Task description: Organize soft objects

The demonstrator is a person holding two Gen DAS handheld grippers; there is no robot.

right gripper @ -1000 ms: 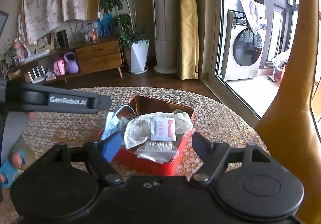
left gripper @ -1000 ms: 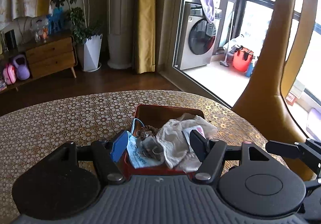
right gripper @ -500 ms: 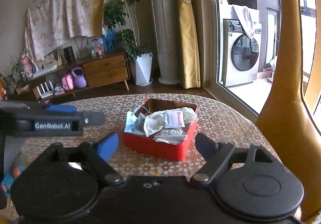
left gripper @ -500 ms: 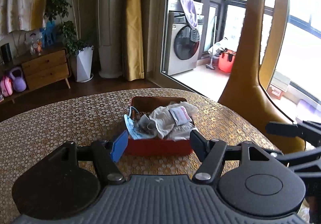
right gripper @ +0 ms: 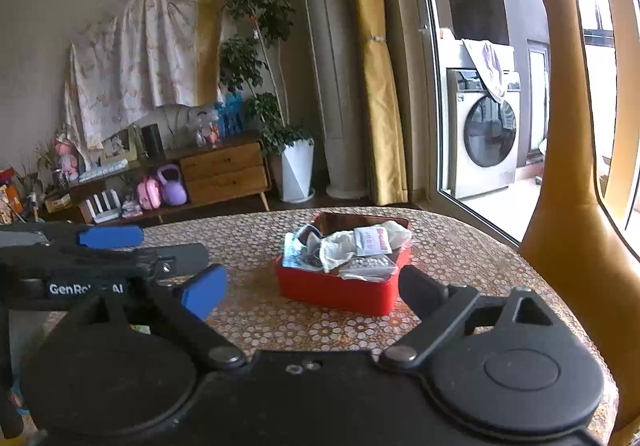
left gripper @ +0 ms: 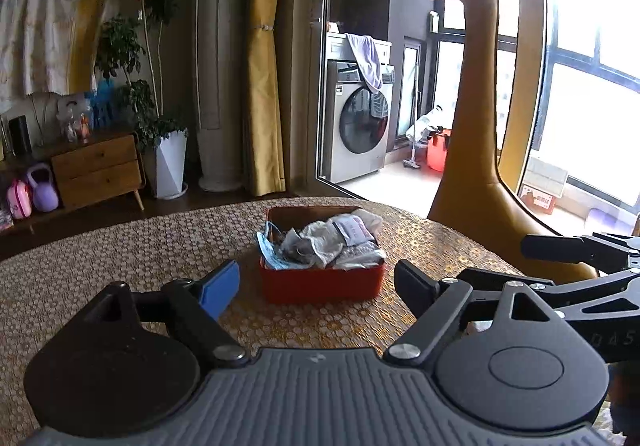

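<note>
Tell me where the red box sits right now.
The red box sits mid-table in both wrist views, ahead of both open grippers and touching neither, on the patterned tablecloth, with the giraffe figure behind to its right.

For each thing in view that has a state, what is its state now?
Red box: open, no lid, full of soft things.
Cloth: crumpled, in the box.
Face mask: hanging over the box's left rim.
Left gripper: open, empty, jaws just opening.
Right gripper: open, empty, jaws just opening.
Washer: door shut, cloth draped on top.
</note>
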